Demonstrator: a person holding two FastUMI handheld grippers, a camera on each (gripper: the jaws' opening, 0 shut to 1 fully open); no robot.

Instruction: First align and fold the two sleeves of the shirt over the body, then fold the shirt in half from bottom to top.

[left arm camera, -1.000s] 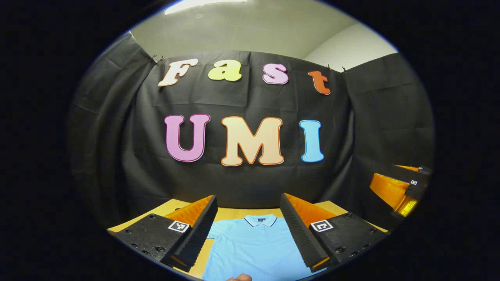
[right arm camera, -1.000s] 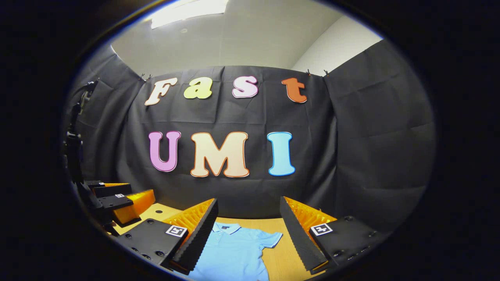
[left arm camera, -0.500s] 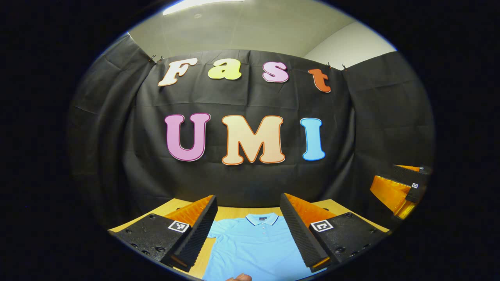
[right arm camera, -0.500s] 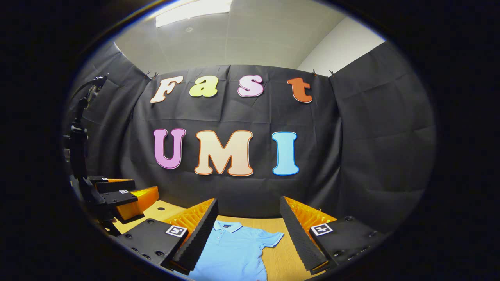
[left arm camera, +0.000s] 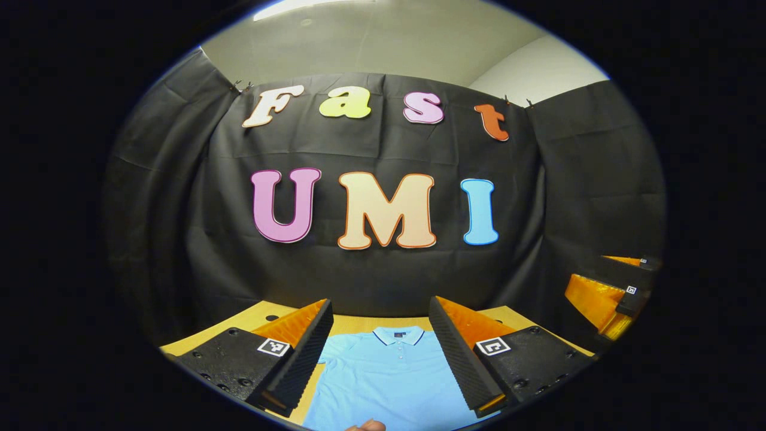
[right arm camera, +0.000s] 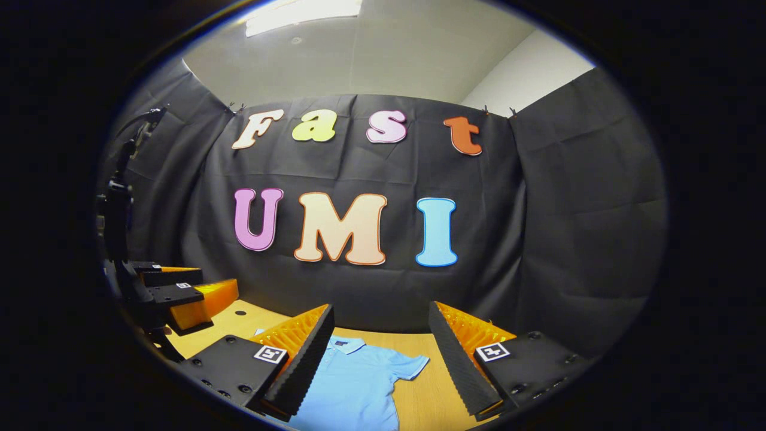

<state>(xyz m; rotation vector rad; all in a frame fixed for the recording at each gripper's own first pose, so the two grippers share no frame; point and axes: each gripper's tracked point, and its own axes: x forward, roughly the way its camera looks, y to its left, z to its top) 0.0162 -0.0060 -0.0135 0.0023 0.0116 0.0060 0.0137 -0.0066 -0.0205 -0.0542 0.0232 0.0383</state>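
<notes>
A light blue short-sleeved polo shirt (left arm camera: 389, 377) lies flat on the pale wooden tabletop (right arm camera: 431, 401), collar toward the black cloth wall (left arm camera: 371, 275). The left tool (left arm camera: 380, 344) and the right tool (right arm camera: 380, 347) both hover above it, fingers wide apart, holding nothing.

Recording booth, lab-like: black cloth wall (left arm camera: 383, 281) clipped up on all sides, wooden counter (right arm camera: 419, 401), plain white ceiling (right arm camera: 383, 54) with strip light (right arm camera: 302, 9).
</notes>
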